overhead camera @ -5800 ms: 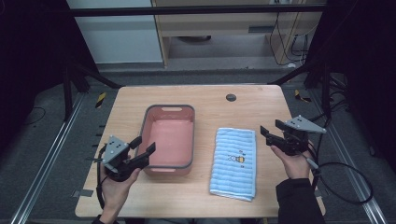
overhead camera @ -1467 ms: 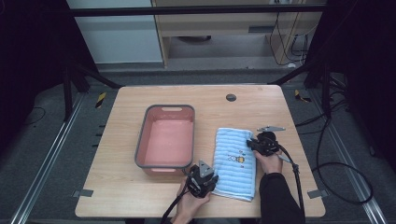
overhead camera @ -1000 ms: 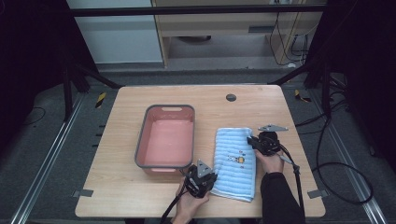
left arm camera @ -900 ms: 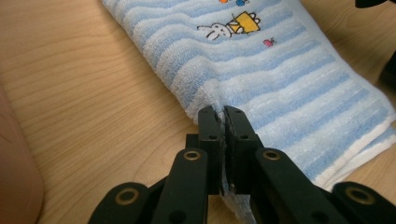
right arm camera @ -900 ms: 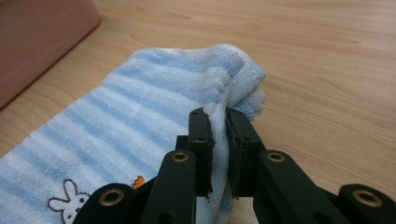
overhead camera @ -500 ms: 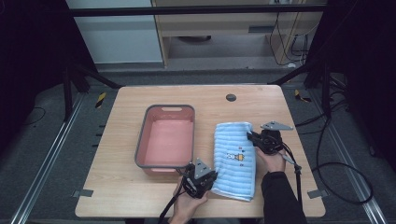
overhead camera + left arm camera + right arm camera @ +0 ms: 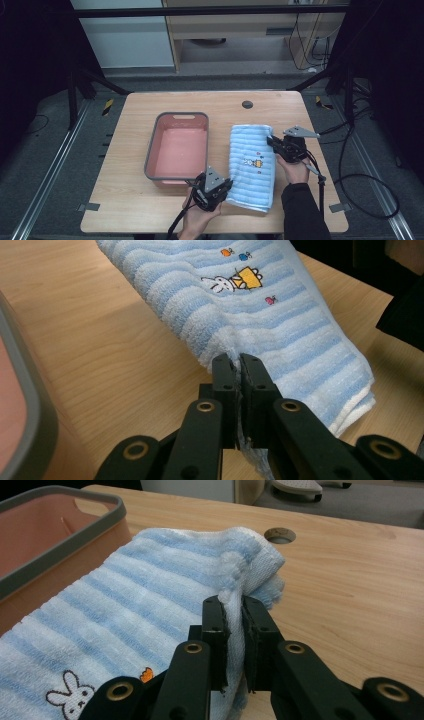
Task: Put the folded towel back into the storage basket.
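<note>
The pink bin (image 7: 177, 147) is sitting on the worktop (image 7: 125, 130) just to the left of your left tool (image 7: 226, 186), its grey rim close beside that tool. Your left tool is clamping fully down on the towel (image 7: 251, 165), with its near left corner pinched between the closed jaws. The blue striped towel is stretching from that tool across to your right tool (image 7: 270, 141), its rabbit picture lying between the two. Your right tool is also pinching shut on the towel, gripping a bunched fold at the far right corner, with bare worktop and a round hole (image 7: 279, 534) lying beyond its jaws.
</note>
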The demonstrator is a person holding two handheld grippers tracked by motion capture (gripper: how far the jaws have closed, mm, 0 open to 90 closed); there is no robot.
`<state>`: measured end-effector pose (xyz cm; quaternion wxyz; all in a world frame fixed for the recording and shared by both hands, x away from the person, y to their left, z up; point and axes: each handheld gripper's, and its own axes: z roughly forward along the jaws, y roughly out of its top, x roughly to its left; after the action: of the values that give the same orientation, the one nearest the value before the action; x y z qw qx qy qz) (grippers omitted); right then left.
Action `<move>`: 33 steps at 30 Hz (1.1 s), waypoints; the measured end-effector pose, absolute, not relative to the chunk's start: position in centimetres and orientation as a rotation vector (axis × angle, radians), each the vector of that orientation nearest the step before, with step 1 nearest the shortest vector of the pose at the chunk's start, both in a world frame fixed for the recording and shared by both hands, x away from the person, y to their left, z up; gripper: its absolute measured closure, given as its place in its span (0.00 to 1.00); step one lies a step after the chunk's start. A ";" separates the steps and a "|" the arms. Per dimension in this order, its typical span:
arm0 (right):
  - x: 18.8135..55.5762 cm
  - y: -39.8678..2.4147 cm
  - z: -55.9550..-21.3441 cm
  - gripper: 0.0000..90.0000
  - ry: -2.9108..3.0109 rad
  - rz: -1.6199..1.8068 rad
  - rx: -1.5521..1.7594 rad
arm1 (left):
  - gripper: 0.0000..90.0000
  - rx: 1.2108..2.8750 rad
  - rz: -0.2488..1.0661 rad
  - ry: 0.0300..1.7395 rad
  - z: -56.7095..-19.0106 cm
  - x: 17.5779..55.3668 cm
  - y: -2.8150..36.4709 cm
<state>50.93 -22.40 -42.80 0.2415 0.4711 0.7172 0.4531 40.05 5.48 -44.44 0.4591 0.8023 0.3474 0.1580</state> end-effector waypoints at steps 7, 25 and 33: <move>50.7 -22.1 -41.5 0.91 1.939 1.259 1.269 | 0.95 1.962 0.404 0.841 -43.3 39.9 5.8; 50.3 -21.3 -37.9 0.91 1.880 1.312 1.216 | 0.95 1.919 0.447 0.797 -40.4 39.5 6.8; 50.3 -20.6 -36.2 0.91 1.864 1.327 1.187 | 0.95 1.890 0.478 0.791 -39.1 39.7 7.8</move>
<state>50.29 -20.59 -36.22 0.2784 0.4423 0.6945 0.4946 39.70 7.80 -39.11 0.4957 0.7802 0.3266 0.1974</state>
